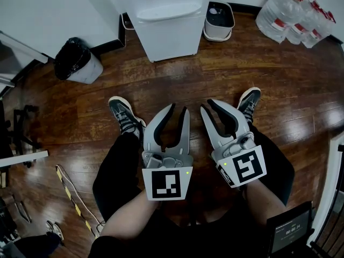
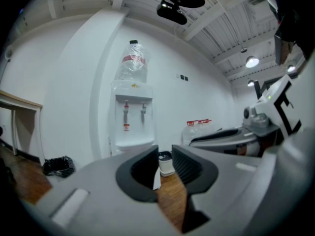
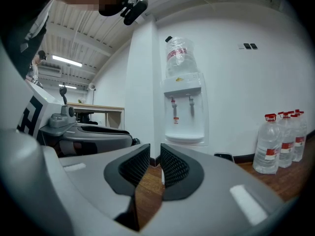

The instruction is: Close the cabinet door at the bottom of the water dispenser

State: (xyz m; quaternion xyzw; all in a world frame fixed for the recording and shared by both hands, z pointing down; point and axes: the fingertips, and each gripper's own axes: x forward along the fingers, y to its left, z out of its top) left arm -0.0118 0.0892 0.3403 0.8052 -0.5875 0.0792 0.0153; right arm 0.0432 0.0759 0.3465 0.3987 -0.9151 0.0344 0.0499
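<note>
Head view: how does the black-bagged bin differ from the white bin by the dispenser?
The black-bagged bin is round and its crumpled bag hides its top; the white bin is squarish, its top dark within a white rim. The black-bagged bin stands well clear of the dispenser, the white bin right beside it. Both stand on the wood floor near the wall.

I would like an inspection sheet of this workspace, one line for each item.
Surface: wooden floor, glossy.
Job's things: dispenser at the wall, not touched; open or shut, cannot tell.
Clutter: black bin left of it, white bin right, bottles by the wall.
Grippers: left gripper and right gripper above the floor, fingers apart, empty.
Cables: striped cable on the floor, left.
Surroundings: white wall, desk.
</note>
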